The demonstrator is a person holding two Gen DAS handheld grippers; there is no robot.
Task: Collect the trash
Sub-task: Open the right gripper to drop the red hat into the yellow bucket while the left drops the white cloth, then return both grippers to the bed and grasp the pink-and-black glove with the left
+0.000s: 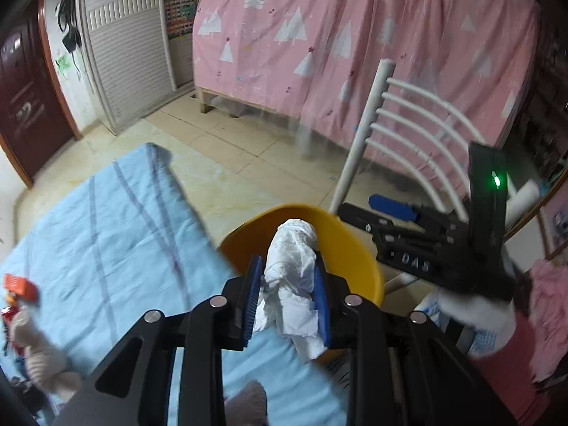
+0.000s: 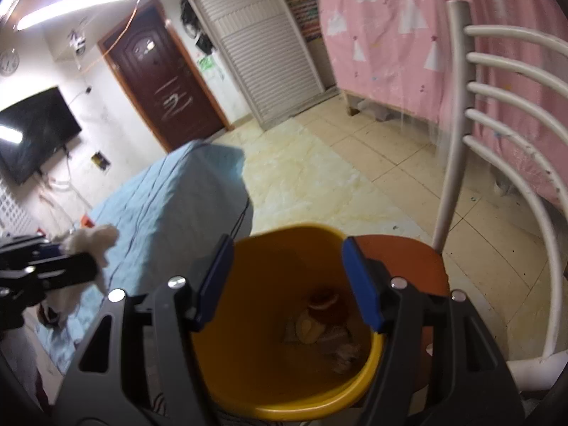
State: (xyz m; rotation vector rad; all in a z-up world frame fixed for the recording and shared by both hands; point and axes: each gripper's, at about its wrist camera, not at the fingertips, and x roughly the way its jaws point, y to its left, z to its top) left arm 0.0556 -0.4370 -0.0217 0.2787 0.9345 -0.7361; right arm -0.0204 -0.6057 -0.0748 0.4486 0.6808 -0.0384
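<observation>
Blue pads of the left gripper (image 1: 287, 296) squeeze a crumpled white tissue wad (image 1: 293, 259). Just past these jaws sits a round yellow plastic bin (image 1: 358, 248). The right gripper (image 2: 289, 280) hangs wide apart over that bin, above scraps (image 2: 326, 333) inside. A light blue bedsheet (image 1: 106, 220) lies left, with beige floor tiles (image 2: 390, 163) and a pink tree-print curtain (image 1: 355, 35) beyond.

Left wrist view: mounted on the left hand-held gripper (image 1: 287, 284), looking forward along its fingers and slightly down, close over the edge of the blue bed (image 1: 106, 220), facing the pink curtain (image 1: 355, 35). Right wrist view: mounted on the right hand-held gripper (image 2: 289, 280), tilted steeply down, very close above the yellow bin (image 2: 248, 372), facing the door (image 2: 167, 67). Shared by both: yellow bin (image 1: 355, 248), bed (image 2: 170, 198), white chair back (image 1: 408, 113) (image 2: 497, 106), curtain (image 2: 390, 28), door (image 1: 25, 85), and each other's gripper at the frame edge.
</observation>
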